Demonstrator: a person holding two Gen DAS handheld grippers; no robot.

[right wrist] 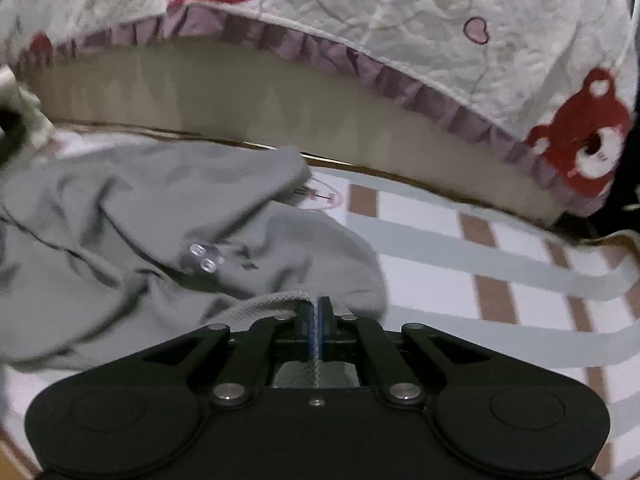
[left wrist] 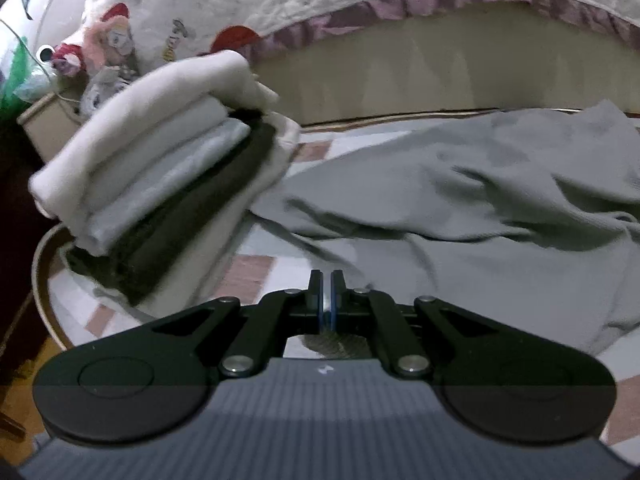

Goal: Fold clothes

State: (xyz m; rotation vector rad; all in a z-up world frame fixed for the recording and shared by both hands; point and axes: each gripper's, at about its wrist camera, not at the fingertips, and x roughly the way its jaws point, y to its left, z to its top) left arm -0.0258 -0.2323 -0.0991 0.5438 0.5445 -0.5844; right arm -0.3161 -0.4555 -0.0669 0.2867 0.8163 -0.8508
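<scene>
Jaws of both the left gripper (left wrist: 327, 280) and right gripper (right wrist: 317, 307) pinch the grey garment (left wrist: 460, 196), which lies rumpled on the checked table (right wrist: 460, 264). Beside it sits a folded stack (left wrist: 160, 184); the quilt (right wrist: 400, 12) hangs behind. Motion blur softens the garment's folds.

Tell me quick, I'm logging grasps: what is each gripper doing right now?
Left gripper: closed, seemingly pinching a thin bit of the grey garment.
Right gripper: closed on the grey garment's ribbed edge.
</scene>
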